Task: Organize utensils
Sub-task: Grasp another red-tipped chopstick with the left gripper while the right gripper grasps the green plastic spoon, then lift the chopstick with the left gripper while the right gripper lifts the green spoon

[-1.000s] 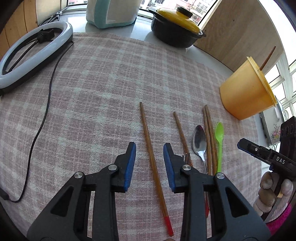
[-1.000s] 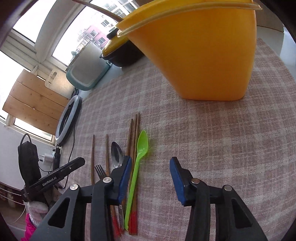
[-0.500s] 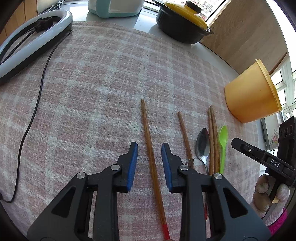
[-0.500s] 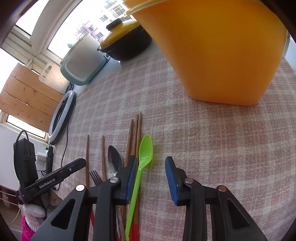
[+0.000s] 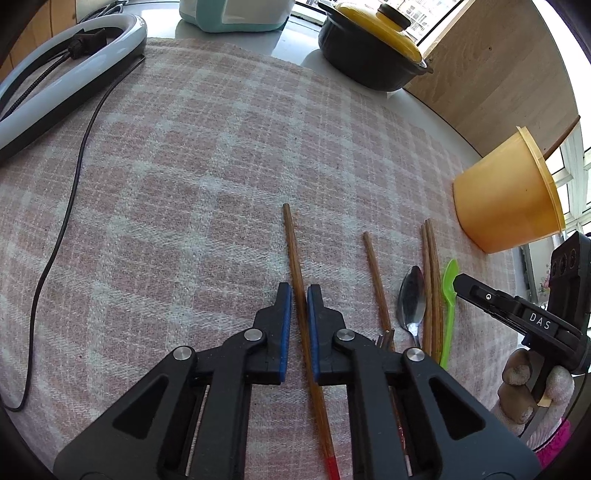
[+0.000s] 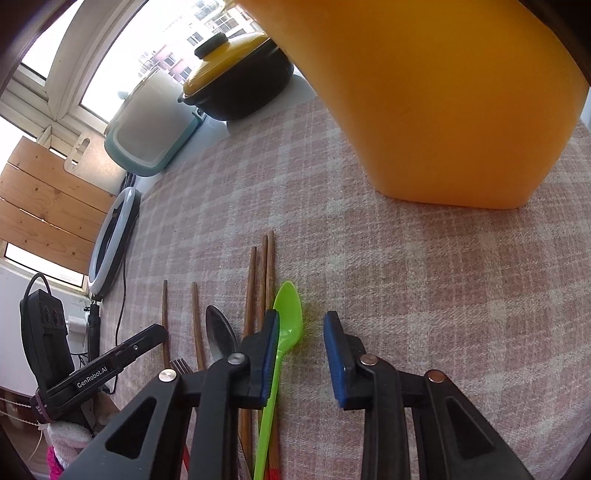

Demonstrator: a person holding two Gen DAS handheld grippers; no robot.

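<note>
In the left wrist view my left gripper (image 5: 299, 291) has its blue pads closed around a brown chopstick (image 5: 293, 251) with a red end, lying on the checked cloth. To its right lie another chopstick (image 5: 375, 277), a metal spoon (image 5: 410, 299), a pair of chopsticks (image 5: 430, 266) and a green plastic spoon (image 5: 448, 295). The orange holder cup (image 5: 506, 199) stands at the right with one chopstick in it. In the right wrist view my right gripper (image 6: 301, 330) is open over the green spoon (image 6: 288, 314), close before the orange cup (image 6: 443, 103).
A ring light (image 5: 70, 70) and its black cable (image 5: 70, 184) lie at the left. A black pot with a yellow lid (image 5: 373, 48) and a teal-white appliance (image 5: 232, 14) stand at the back. A fork (image 6: 181, 365) lies among the utensils.
My left gripper has closed its pads onto the leftmost chopstick. My right gripper has moved forward toward the orange cup and narrowed somewhat over the green spoon.
</note>
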